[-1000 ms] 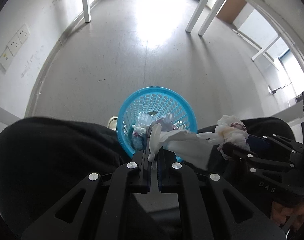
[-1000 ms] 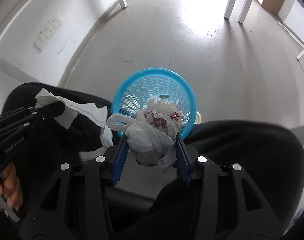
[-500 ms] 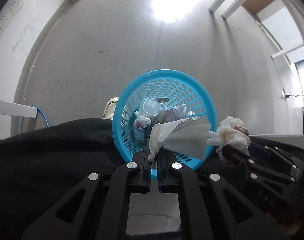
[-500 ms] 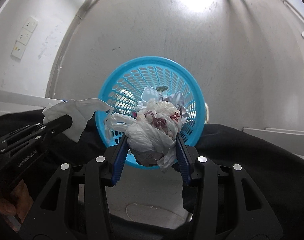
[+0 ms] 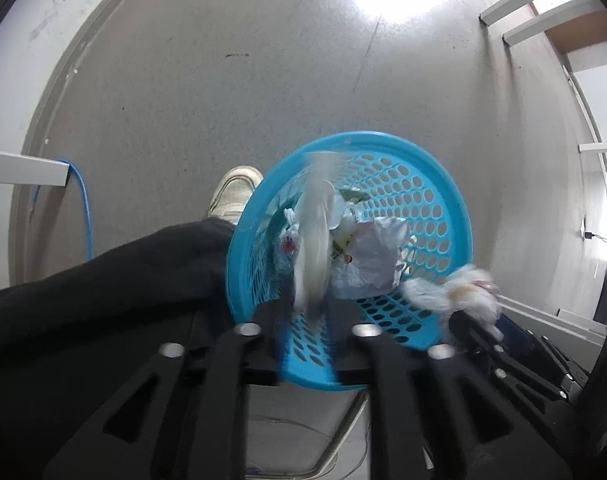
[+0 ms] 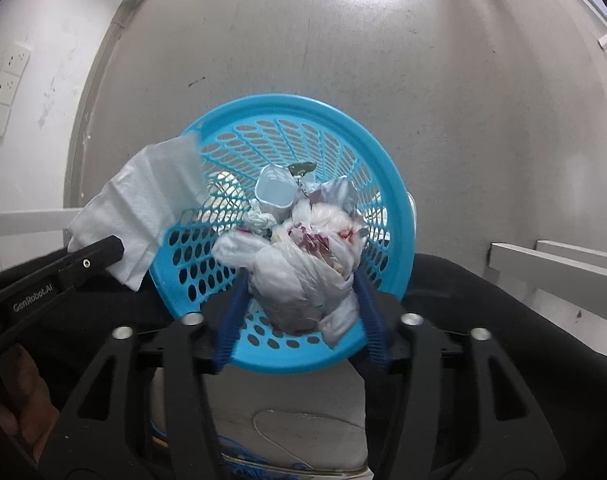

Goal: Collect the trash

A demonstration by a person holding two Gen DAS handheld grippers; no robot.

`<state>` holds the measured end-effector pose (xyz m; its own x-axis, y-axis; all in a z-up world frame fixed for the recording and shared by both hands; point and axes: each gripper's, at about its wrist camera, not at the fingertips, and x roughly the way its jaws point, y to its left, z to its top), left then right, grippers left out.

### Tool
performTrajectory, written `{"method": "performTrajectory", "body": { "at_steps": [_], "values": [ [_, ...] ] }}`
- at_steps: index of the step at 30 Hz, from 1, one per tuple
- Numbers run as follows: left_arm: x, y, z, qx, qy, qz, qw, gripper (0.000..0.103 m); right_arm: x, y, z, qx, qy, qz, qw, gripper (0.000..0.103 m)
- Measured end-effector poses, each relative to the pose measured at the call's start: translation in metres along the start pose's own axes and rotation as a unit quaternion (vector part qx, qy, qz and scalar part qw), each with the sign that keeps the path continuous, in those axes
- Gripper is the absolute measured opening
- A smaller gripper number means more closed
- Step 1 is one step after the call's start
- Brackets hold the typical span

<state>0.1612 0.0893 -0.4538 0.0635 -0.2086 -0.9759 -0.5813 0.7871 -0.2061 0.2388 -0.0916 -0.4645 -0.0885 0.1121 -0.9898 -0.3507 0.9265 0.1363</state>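
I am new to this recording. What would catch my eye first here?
The bright blue basket on the grey floor, with trash inside. Over it the right gripper holds a crumpled plastic bag, and at the basket's left rim the left gripper holds a white napkin.

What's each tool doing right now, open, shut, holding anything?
Left tool: fingers parted and blurred; white tissue between them, grip cannot be told.
Right tool: closed on the crumpled plastic bag, over the blue basket.
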Motion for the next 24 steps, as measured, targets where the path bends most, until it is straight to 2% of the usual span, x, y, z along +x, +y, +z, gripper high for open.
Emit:
{"method": "performTrajectory", "body": {
  "at_steps": [1, 6, 12, 16, 20, 23, 24],
  "values": [
    [-0.003, -0.002, 0.0, 0.001, -0.005, -0.008, 1.0, 0.052, 0.001, -0.001, 0.001, 0.003, -0.002, 0.005, 1.0, 0.066],
    [-0.017, -0.006, -0.004, 0.006, -0.023, -0.031, 0.9992, 0.053, 0.0, -0.008, 0.001, 0.015, -0.004, 0.013, 1.0, 0.072],
    [-0.042, 0.001, -0.009, 0.002, -0.035, -0.041, 0.9985, 0.053, -0.024, 0.001, -0.01, -0.007, -0.028, -0.006, 1.0, 0.075],
    [-0.069, -0.003, -0.027, 0.045, -0.054, -0.05, 0.9963, 0.059, -0.057, 0.004, -0.026, -0.025, -0.059, -0.002, 0.998, 0.079],
    [-0.098, -0.011, -0.056, 0.107, -0.079, -0.058, 0.9894, 0.067, -0.091, 0.008, -0.049, -0.049, -0.092, 0.002, 0.995, 0.084],
    [-0.12, -0.012, -0.079, 0.145, -0.095, -0.07, 0.9824, 0.077, -0.115, 0.014, -0.069, -0.079, -0.111, 0.007, 0.991, 0.089],
    [-0.127, -0.01, -0.087, 0.155, -0.104, -0.068, 0.98, 0.086, -0.123, 0.016, -0.077, -0.089, -0.117, 0.007, 0.989, 0.091]
  ]
}}
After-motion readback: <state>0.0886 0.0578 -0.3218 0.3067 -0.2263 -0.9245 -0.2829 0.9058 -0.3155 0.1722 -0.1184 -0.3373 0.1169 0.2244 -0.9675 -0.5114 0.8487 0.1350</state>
